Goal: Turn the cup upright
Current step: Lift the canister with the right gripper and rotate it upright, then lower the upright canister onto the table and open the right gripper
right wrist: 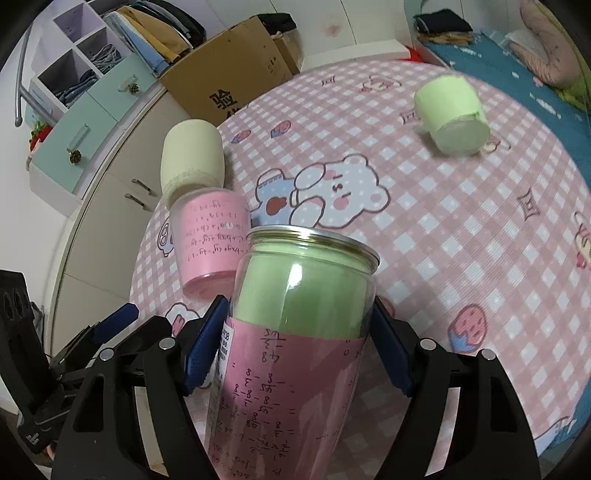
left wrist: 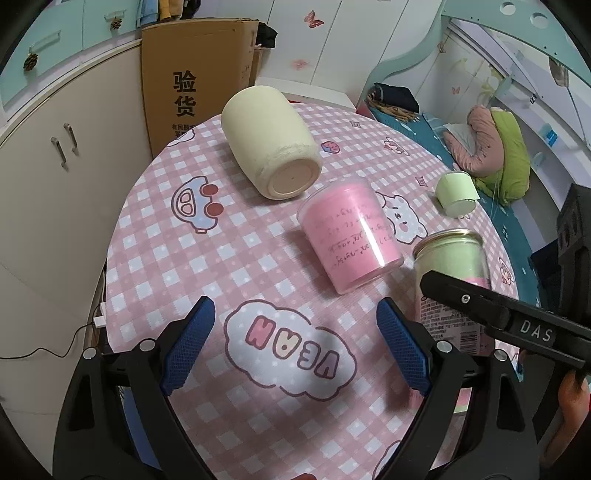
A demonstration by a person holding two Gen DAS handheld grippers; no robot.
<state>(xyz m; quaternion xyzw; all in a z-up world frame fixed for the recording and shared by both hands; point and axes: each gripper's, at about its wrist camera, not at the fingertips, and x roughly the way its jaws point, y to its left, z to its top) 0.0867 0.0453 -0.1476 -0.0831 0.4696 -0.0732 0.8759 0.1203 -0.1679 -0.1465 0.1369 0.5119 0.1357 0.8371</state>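
Right gripper [right wrist: 295, 350]: we clamped the clear cup [right wrist: 295, 314] mid-body between our pads.
Left gripper [left wrist: 295, 347]: we held it released, empty.
Handling: we judged it light, slippery, squeezable.

Place: a home bedroom, seemingly a child's, is showing in both views.
Bed: a bed with a teal patterned sheet [left wrist: 424, 129] is lying just beside the table, with a pink and green bundle of bedding [left wrist: 491, 147] sitting on it.
Clothing: folded dark clothes [right wrist: 441, 20] are resting at the bed's far end, and garments are hanging above the open cubby shelves [right wrist: 74, 59].
Storage: cream cupboards [left wrist: 44, 166] and mint drawers with pinecone knobs [right wrist: 74, 147] are lining the wall.
Decor: butterfly stickers [left wrist: 314, 18] are dotting white wardrobe doors.
Table: a pink checked cartoon tablecloth [left wrist: 221, 258] is covering it.
Clutter: a cardboard box [left wrist: 195, 74] is standing against the cupboards.
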